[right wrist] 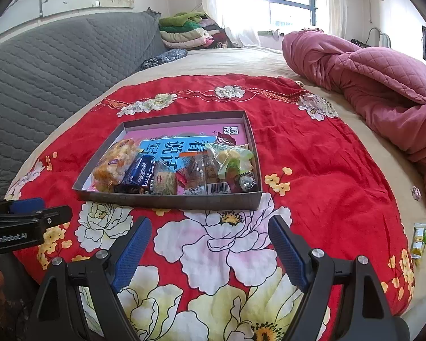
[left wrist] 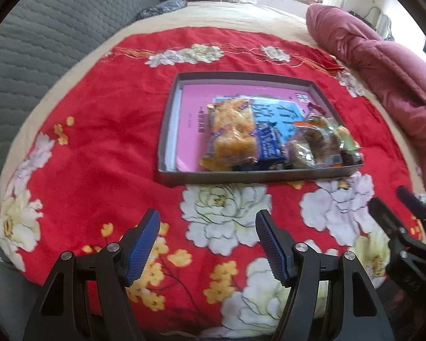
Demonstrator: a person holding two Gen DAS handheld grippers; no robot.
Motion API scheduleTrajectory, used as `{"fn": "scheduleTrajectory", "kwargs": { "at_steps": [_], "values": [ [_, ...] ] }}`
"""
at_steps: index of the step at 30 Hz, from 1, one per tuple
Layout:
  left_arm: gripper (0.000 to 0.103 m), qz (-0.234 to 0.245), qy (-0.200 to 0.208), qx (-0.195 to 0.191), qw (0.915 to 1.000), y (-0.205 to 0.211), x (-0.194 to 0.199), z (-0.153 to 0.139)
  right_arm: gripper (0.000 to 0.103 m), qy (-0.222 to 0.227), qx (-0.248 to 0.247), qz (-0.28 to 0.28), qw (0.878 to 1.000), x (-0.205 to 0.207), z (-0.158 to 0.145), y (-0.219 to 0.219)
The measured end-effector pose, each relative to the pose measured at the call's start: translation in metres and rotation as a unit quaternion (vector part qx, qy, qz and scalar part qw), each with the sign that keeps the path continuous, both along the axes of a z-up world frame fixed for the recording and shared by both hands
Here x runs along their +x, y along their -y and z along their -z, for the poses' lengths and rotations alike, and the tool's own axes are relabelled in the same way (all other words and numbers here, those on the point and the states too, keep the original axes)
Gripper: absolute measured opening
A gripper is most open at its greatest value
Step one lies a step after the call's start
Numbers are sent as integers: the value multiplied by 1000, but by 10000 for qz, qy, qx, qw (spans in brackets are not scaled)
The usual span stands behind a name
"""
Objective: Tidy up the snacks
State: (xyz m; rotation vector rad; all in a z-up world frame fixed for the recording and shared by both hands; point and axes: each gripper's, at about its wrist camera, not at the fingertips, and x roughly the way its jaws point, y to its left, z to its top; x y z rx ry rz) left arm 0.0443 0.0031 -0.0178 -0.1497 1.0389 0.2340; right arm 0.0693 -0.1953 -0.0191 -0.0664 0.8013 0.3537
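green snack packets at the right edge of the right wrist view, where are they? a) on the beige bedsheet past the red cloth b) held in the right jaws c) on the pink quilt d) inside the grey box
a: the green snack packets lie on the beige bedsheet, beyond the red cloth and outside the grey box.

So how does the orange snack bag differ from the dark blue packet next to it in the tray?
The orange snack bag is see-through, bulky and lumpy with golden pieces showing; the dark blue packet is opaque, printed and slimmer. The orange bag lies at the row's left end, the blue packet just to its right. Both lie in the grey tray, near its front wall.
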Motion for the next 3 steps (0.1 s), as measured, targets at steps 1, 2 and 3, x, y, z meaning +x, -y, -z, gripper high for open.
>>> {"fn": "scheduleTrajectory", "kwargs": {
  "at_steps": [1,2,3],
  "values": [
    [72,-25,-2,-1,10000,-2,1,1,84,4,9,3,10000,1,1,0],
    [72,-79,-8,-8,10000,-7,2,1,84,6,27,5,10000,2,1,0],
    [72,-130,13,-15,9999,-11,3,2,84,11,43,12,10000,3,2,1]
  ]
}}
